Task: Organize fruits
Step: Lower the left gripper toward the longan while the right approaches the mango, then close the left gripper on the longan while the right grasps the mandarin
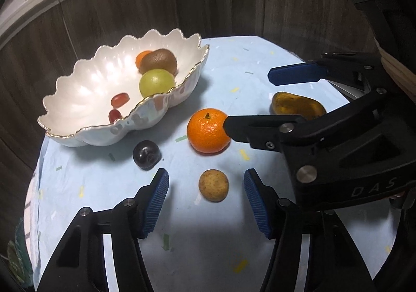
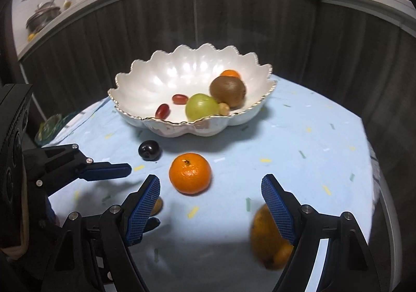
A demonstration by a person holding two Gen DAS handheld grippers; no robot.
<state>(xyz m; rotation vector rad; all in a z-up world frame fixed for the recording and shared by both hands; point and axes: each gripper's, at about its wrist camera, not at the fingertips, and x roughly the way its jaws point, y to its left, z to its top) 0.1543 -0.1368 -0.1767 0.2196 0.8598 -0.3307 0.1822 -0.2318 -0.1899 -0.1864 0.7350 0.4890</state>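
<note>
Left wrist view: the left gripper (image 1: 206,198) is spread wide and holds nothing, its blue pads (image 1: 156,201) either side of a small brown fruit (image 1: 213,185) lying on the pale blue cloth (image 1: 260,63). Beyond it sit an orange (image 1: 208,133) and a dark plum (image 1: 146,154), the plum just beside the scalloped bowl (image 1: 166,104). In the bowl are a kiwi (image 1: 158,61), a green fruit (image 1: 156,81), two red grapes (image 1: 119,99) and an orange piece behind the kiwi. The right gripper (image 1: 247,99) reaches in from the right, wide apart and empty, one tip at the orange, possibly touching. A yellow-brown fruit (image 1: 296,107), perhaps a mango, lies between its fingers.

Right wrist view: the right gripper (image 2: 210,203) gapes behind the orange (image 2: 189,172); the blurred mango (image 2: 265,240) lies by its right finger.
</note>
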